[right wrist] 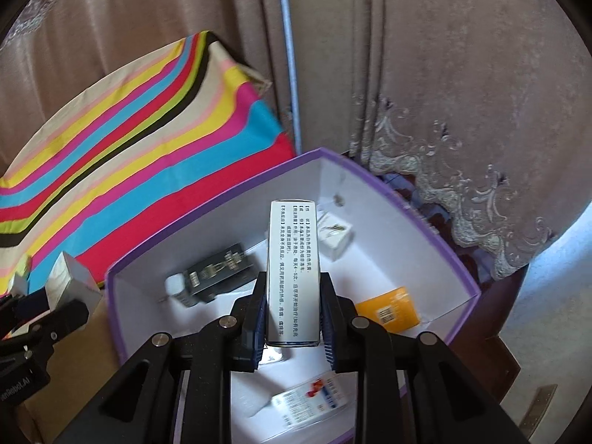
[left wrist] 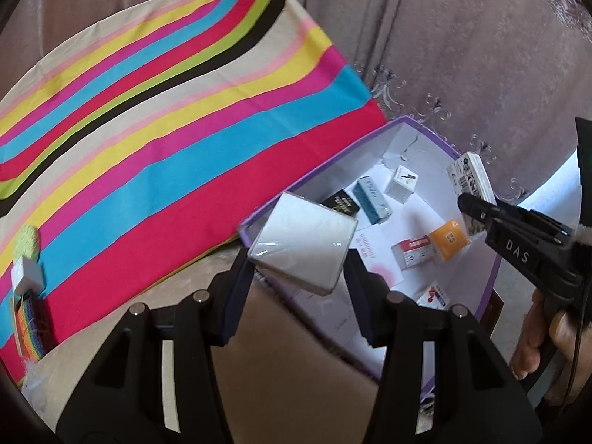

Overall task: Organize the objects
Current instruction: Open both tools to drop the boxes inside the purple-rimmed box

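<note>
The purple-rimmed box sits open beside the striped cloth, white inside, and we count several small packages on its floor: a black carton, an orange carton, a white cube-shaped carton towards the far corner, and a red-and-white packet near the close wall. In the left wrist view we also make out a teal carton lying next to the black one. We hold the left gripper over the box's near corner, its fingers pressed on the two sides of a flat white box wrapped in clear film, which is tilted and hangs above the rim. We hold the right gripper above the middle of the box, its fingers clamped tight on a tall white carton printed with lines of black text, standing upright between them. Seen from the left wrist, that same carton sticks up past the right fingers over the far side of the box, and part of a hand shows on the handle. On the cloth's left edge we see a small white cube, a green round piece just behind it and a rainbow-striped item in front of it; what these are we cannot tell. Brownish curtains with pale embroidery hang behind everything.
</note>
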Demonstrator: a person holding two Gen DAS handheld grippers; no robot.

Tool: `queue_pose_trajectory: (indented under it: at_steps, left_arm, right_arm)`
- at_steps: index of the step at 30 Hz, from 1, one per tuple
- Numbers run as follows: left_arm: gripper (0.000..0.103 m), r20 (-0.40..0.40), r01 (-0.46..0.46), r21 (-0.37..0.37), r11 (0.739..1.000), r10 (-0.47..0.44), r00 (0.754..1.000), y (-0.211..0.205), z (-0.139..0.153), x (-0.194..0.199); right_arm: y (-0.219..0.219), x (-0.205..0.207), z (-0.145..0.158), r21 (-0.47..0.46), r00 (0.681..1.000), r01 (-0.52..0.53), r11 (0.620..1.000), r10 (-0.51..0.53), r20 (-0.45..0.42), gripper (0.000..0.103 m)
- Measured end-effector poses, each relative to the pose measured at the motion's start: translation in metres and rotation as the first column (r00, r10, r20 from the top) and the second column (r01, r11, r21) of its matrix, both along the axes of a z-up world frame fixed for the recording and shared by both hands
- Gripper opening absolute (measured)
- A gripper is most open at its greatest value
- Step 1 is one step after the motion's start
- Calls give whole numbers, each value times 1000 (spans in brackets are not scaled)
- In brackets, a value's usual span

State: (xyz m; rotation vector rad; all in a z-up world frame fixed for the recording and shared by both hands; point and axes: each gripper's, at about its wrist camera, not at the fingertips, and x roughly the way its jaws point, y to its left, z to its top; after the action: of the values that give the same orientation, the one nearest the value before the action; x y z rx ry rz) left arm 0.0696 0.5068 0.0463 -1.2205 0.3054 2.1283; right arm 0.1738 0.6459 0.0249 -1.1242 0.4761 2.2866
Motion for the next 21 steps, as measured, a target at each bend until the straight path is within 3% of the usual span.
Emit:
queue_pose_trajectory:
  at_steps: [5,8,11,21]
  left_arm:
    - [55,6,16,16,1000,-16,1000,15,-1,-3]
    - [63,15,24,32,999,-24,1000,18,-2,-4]
    - [69,21,9,45,999,-10,1000,15,-2,-6]
    - [69,32,-95,92,991,92,995,-18,4,-17]
  right_arm:
    - [13,1,3,20,1000,12,1000,-12,-1,27]
    - [21,-1,5,26,1000,18,1000,-18,-4,29]
    - [25,0,5,16,1000,22,1000,-22,-5,39]
    - [9,0,10,7,1000,-21,1000,21,-12,47]
